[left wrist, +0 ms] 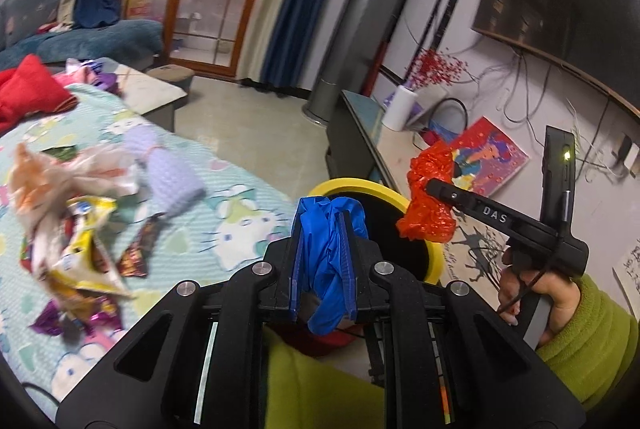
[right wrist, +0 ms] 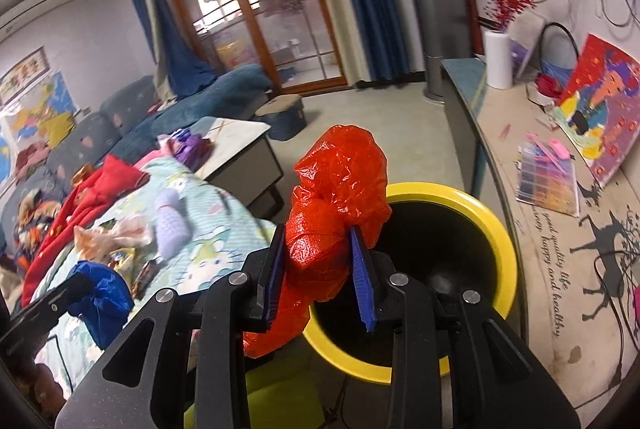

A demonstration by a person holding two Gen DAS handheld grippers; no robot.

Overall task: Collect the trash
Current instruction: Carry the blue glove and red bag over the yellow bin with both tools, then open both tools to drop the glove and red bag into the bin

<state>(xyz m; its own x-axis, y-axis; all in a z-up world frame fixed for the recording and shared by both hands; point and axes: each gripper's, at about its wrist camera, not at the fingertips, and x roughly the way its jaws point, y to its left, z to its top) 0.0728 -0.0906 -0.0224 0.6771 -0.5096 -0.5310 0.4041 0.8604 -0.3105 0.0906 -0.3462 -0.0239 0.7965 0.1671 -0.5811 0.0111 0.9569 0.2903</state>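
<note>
A crumpled blue plastic bag (left wrist: 326, 261) is clamped between the closed fingers of the left gripper (left wrist: 325, 269), its glossy folds bulging above and hanging below the ribbed pads. A crinkled red plastic bag (right wrist: 334, 229) is pinched by the fingers of the right gripper (right wrist: 320, 277), held at the 10 o'clock edge of the round bin (right wrist: 496, 229), whose smooth yellow rim surrounds a dark interior. In the left wrist view the red bag (left wrist: 430, 197) is seen at 2 o'clock over the bin's rim (left wrist: 352, 185). At 9 o'clock, loose foil wrappers (left wrist: 80, 249) and a pale crumpled bag (left wrist: 52, 173) are scattered on a quilted cartoon-print cover (left wrist: 224, 205). A flat worktop (right wrist: 532, 229) with printed lettering lies at 3 o'clock in the right wrist view.
</note>
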